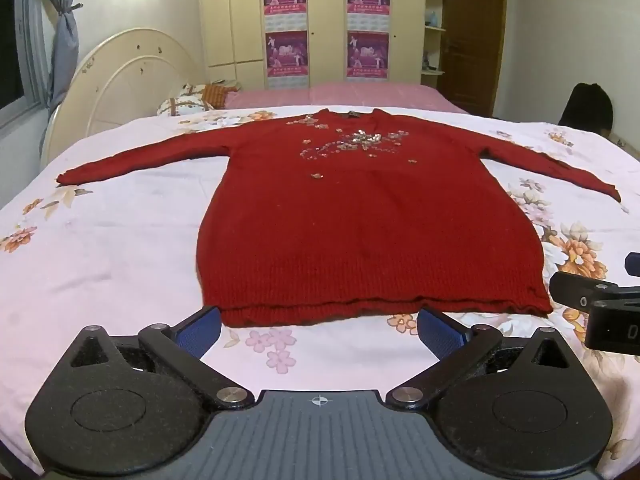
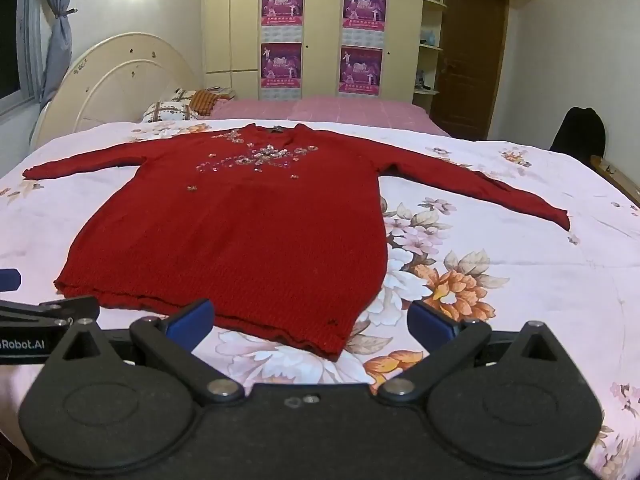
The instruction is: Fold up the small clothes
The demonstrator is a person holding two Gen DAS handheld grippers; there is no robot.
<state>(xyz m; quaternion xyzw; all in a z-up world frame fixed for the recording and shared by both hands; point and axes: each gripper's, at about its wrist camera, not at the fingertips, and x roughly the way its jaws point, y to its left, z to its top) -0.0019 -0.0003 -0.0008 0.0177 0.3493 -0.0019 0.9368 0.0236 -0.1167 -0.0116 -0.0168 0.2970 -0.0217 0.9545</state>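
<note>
Two views show one red sweater [image 1: 360, 220] lying flat, front up, on a floral sheet [image 1: 112, 248] that covers a bed.

In the left wrist view the sweater lies spread with both sleeves out to the sides and its neck toward the far wardrobe [image 1: 328, 20]. Sequins [image 1: 352, 140] scatter over the chest; their pattern is too small to read. The left gripper [image 1: 320, 330] hovers just short of the hem, jaws spread wide with nothing between them but sheet; its blue pads [image 1: 200, 330] stand clear of the knit. At the right edge part of the right gripper [image 1: 592, 304] enters, cut off by the frame. A dark shape [image 1: 588, 108] beyond the bed's far right corner is too dim to identify.

In the right wrist view the sweater [image 2: 240, 240] sits left of centre, its hem corner reaching between the spread jaws of the right gripper [image 2: 308, 320], which grips nothing. Whether its left pad [image 2: 192, 320] touches the hem cannot be told. The left gripper [image 2: 48, 312] shows only partly at the left edge. Pillows [image 2: 176, 108] lie by the headboard [image 2: 116, 80], partly hidden behind the sheet's far edge.
</note>
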